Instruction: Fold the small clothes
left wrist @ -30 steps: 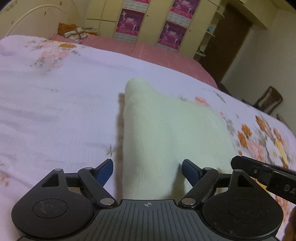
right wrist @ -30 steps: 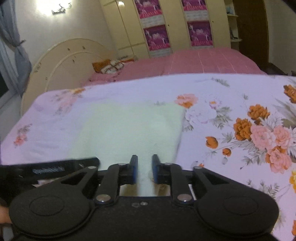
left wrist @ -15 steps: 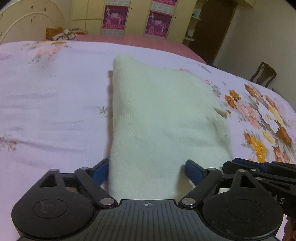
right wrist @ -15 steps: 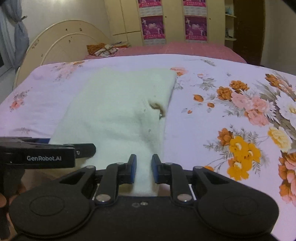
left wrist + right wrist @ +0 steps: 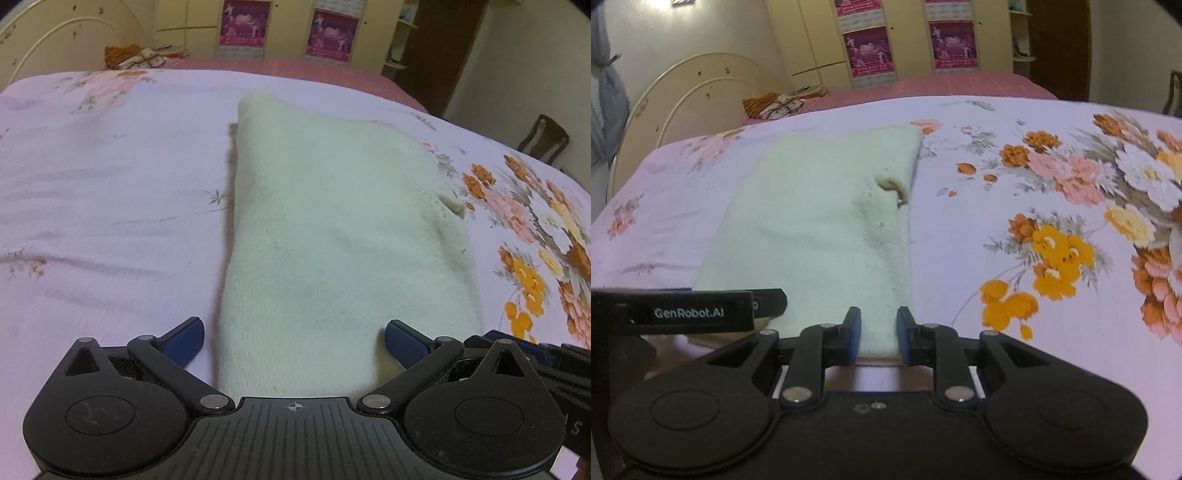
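pale cream garment: folded into a long strip on the floral bedsheet, lying straight ahead of both claws, near end under their tips.
left claw: wide, blue pads on either side of the strip's near end, gripping nothing.
right claw: narrow, pads close on either side of the garment's near right edge; actual pinch cannot be told.
small brown-edged hole: ahead of the right claw, near the strip's right edge.
left claw's body: just left of the right claw.
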Action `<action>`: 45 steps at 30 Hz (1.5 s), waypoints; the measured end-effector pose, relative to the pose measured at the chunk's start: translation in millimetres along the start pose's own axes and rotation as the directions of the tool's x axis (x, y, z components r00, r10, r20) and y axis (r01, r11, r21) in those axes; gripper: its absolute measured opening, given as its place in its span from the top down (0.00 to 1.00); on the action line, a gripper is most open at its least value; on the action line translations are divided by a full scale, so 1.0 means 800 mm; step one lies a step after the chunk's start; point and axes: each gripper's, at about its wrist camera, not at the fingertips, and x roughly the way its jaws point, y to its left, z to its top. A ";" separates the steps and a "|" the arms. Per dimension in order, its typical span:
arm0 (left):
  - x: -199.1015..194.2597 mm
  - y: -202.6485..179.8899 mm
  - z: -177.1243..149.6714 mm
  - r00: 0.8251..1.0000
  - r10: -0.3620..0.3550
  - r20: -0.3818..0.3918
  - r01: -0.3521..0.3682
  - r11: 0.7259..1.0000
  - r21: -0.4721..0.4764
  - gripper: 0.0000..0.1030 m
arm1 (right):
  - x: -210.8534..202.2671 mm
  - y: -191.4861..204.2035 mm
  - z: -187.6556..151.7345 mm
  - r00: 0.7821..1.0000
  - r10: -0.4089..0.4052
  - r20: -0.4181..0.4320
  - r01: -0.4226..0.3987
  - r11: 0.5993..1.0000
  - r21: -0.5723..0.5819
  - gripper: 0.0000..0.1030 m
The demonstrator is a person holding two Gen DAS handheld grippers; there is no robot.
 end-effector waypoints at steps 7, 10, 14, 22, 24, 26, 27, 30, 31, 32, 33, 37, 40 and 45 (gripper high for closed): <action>0.000 0.001 0.004 0.999 0.030 -0.040 -0.031 0.999 -0.030 0.00 | 0.001 0.001 -0.001 1.000 -0.007 -0.002 0.007 1.000 0.013 0.79; -0.002 -0.007 -0.002 0.997 0.072 -0.026 -0.072 0.997 -0.003 0.00 | 0.001 0.002 -0.002 1.000 -0.020 -0.001 0.020 1.000 0.019 0.75; -0.005 -0.005 -0.007 0.998 0.069 -0.001 -0.069 0.998 -0.013 0.00 | 0.005 -0.010 -0.006 1.000 0.001 -0.019 0.001 0.994 0.111 0.70; -0.006 -0.006 -0.001 0.998 0.064 -0.026 -0.064 0.998 0.000 0.00 | -0.011 -0.002 -0.001 1.000 -0.021 -0.016 0.023 0.994 0.107 0.68; -0.009 -0.007 -0.001 0.997 0.069 -0.029 -0.069 0.998 -0.003 0.00 | -0.020 0.000 -0.002 1.000 -0.023 -0.007 0.023 0.994 0.104 0.66; -0.013 -0.008 -0.001 0.997 0.081 -0.020 -0.081 0.997 0.001 0.00 | -0.027 0.001 -0.001 1.000 -0.021 0.001 0.021 0.995 0.099 0.65; -0.017 -0.008 -0.002 0.995 0.095 -0.009 -0.095 0.995 0.007 0.00 | -0.030 0.002 0.000 1.000 -0.019 0.005 0.018 0.995 0.097 0.62; -0.029 -0.009 0.001 0.989 0.145 0.016 -0.145 0.989 0.016 0.00 | -0.036 0.003 0.004 1.000 -0.009 0.006 0.008 0.996 0.093 0.61; -0.034 -0.008 0.001 0.988 0.156 0.023 -0.156 0.988 0.016 0.00 | -0.037 0.003 0.005 1.000 -0.003 0.002 0.003 0.996 0.091 0.61; -0.039 -0.008 0.002 0.986 0.165 0.027 -0.165 0.986 0.014 0.00 | -0.039 0.003 0.006 1.000 0.003 -0.003 -0.003 0.996 0.089 0.61; -0.044 -0.007 0.003 0.985 0.170 0.026 -0.170 0.985 0.011 0.00 | -0.040 0.003 0.007 1.000 0.007 -0.007 -0.006 0.996 0.087 0.60; -0.077 -0.006 0.000 0.982 0.187 0.038 -0.188 0.982 0.015 0.00 | -0.052 0.005 0.008 0.998 0.050 -0.030 -0.048 0.997 0.068 0.56; -0.116 -0.011 -0.010 0.975 0.209 0.079 -0.212 0.977 0.032 0.00 | -0.069 0.007 0.006 0.994 0.101 -0.046 -0.099 0.994 0.044 0.49; -0.192 -0.021 -0.031 0.964 0.228 0.137 -0.233 0.972 0.022 0.00 | -0.117 0.009 0.000 0.981 0.185 -0.054 -0.184 0.983 0.026 0.31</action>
